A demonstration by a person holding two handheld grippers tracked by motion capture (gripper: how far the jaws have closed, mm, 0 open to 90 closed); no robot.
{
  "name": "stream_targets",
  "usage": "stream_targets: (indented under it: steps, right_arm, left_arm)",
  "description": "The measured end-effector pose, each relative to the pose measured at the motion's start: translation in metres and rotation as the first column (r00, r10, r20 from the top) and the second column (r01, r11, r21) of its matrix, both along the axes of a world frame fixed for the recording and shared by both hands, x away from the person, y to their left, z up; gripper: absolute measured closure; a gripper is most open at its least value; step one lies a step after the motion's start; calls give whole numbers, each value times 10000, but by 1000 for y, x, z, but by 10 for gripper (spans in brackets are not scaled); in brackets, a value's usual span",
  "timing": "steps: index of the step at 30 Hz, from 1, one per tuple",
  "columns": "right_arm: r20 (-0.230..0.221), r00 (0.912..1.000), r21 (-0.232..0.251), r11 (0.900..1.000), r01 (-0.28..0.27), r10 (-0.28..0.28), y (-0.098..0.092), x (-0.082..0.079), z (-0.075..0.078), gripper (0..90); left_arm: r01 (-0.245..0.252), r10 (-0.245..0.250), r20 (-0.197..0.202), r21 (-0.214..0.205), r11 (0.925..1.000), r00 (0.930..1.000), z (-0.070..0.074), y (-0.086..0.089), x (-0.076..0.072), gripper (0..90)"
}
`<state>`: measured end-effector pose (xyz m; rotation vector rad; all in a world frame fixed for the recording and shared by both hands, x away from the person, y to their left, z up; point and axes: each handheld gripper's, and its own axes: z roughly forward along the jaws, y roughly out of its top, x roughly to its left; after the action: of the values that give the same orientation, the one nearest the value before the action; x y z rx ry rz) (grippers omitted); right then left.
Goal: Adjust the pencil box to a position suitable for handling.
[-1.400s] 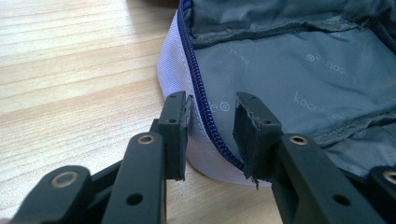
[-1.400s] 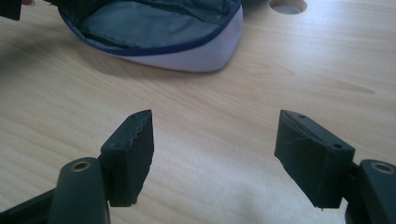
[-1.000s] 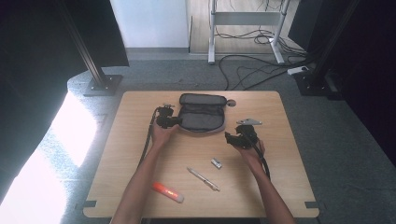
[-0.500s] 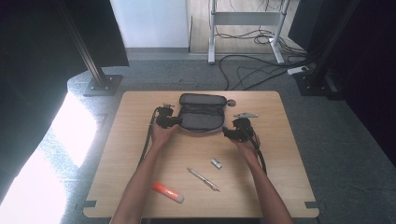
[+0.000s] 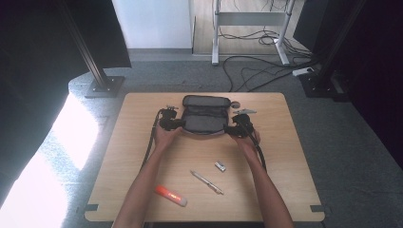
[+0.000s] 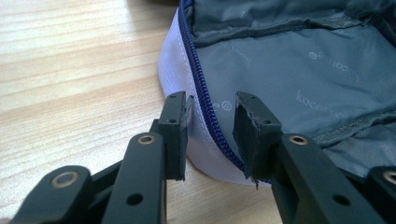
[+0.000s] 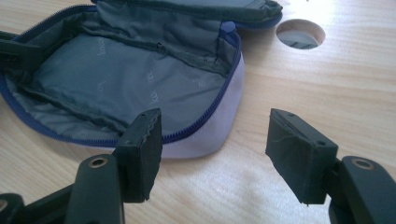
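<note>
Comparing frames, we see the wide-open right gripper (image 7: 215, 154) has reached the unzipped grey fabric pouch (image 7: 140, 79); the left gripper (image 6: 212, 135) straddles its blue-zippered rim, unclenched

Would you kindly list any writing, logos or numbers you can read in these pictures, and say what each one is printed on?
"koco…", cut off by a fold: repeated faint print on the grey lining of the open pouch.
"®" in a circle: beside that print on the lining, seen in both gripper views.
The other repeats on the lining are upside down or too faint to read in full.
Orange marker, pen: any print is too small to read.
</note>
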<state>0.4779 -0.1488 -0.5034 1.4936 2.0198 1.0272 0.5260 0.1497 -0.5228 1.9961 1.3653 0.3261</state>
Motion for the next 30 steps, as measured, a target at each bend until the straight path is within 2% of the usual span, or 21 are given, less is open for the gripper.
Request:
stream_targets:
  steps: [3,4,6,10,13,19,23,25,30]
  right_arm:
    - [145,9999,28,10000,0,0,0,2,2,369]
    - [-15,10000,1,10000,-49,49,1,7,3,360]
    - [-19,10000,-74,10000,-48,47,2,8,3,360]
    - [189,9998,-166,9999,-44,47,7,13,5,410]
    - [-199,9998,-269,9996,-97,92,10,19,2,419]
    - [-384,9993,-461,9989,-29,11,14,25,0,447]
    - [-480,9988,-581,9983,52,-80,16,28,-4,504]
    - [-701,9972,-662,9976,213,-259,16,30,-9,546]
    - [-934,9952,-547,9982,228,-278,14,32,-13,599]
  left_arm:
    - [-12,12,-38,16,10000,10000,-1,0,0,654]
    - [-15,15,-53,15,10000,10000,-1,0,1,652]
    - [-19,19,-43,30,10000,10000,-1,0,1,652]
    - [-41,41,-72,26,10000,10000,-2,0,1,652]
    - [-54,54,-85,39,10000,9999,-2,0,1,652]
    - [-57,58,-110,65,10000,9999,-2,0,1,653]
    - [-61,62,-115,84,9999,9999,-2,0,1,653]
    - [-69,70,-120,99,9999,9999,-2,0,1,653]
    - [-73,74,-127,110,9999,9999,-3,0,1,652]
